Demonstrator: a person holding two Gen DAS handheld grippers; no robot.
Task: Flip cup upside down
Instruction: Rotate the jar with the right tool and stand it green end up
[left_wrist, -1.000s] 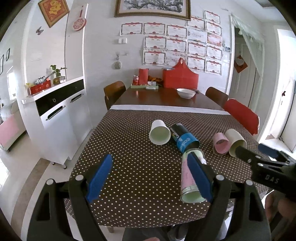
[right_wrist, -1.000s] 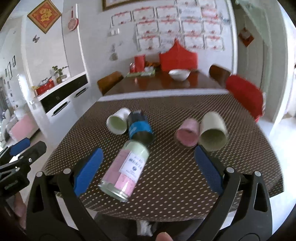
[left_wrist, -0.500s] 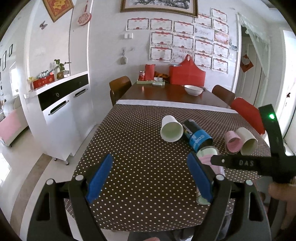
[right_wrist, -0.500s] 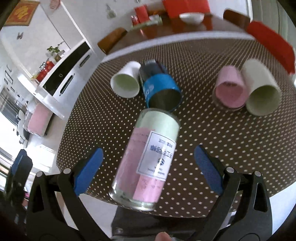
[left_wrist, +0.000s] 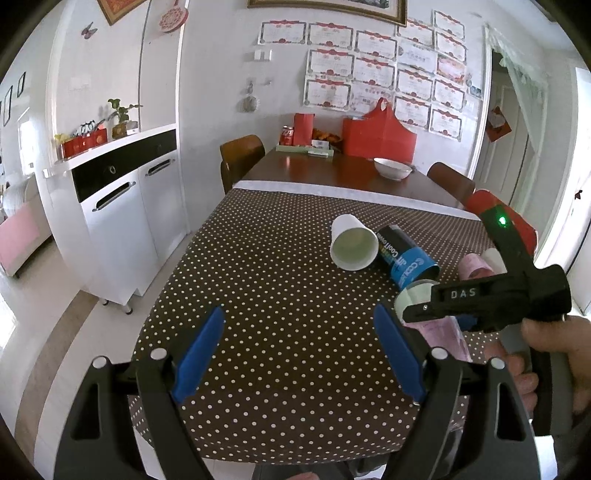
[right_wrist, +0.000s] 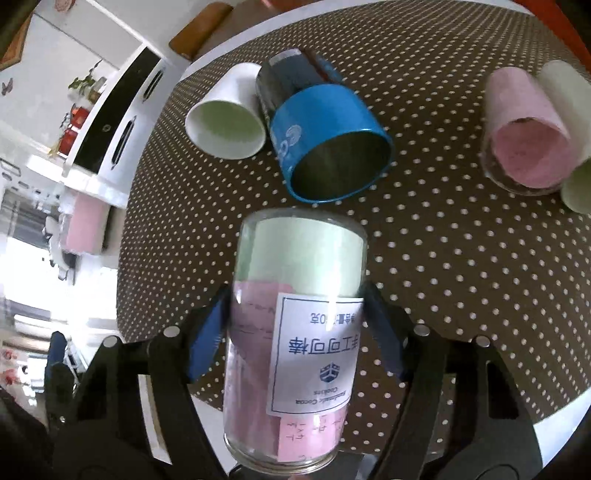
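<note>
A clear glass cup (right_wrist: 295, 325) with pink and pale green paper inside and a white label lies on its side on the dotted tablecloth (right_wrist: 443, 266), open end toward me. My right gripper (right_wrist: 295, 332) is shut on it, blue pads against both sides. In the left wrist view the right gripper (left_wrist: 436, 314) covers most of this cup (left_wrist: 417, 295). My left gripper (left_wrist: 299, 354) is open and empty above the near part of the tablecloth (left_wrist: 277, 295).
Other cups lie on their sides: a white cup (right_wrist: 229, 122), a blue and black can (right_wrist: 325, 140), a pink cup (right_wrist: 528, 147) and a pale green cup (right_wrist: 576, 184). A white bowl (left_wrist: 392, 168) sits on the far bare wood. A white cabinet (left_wrist: 122, 206) stands left.
My right gripper moved down over the glass cup and closed on it. The left gripper stayed open and shifted slightly.
</note>
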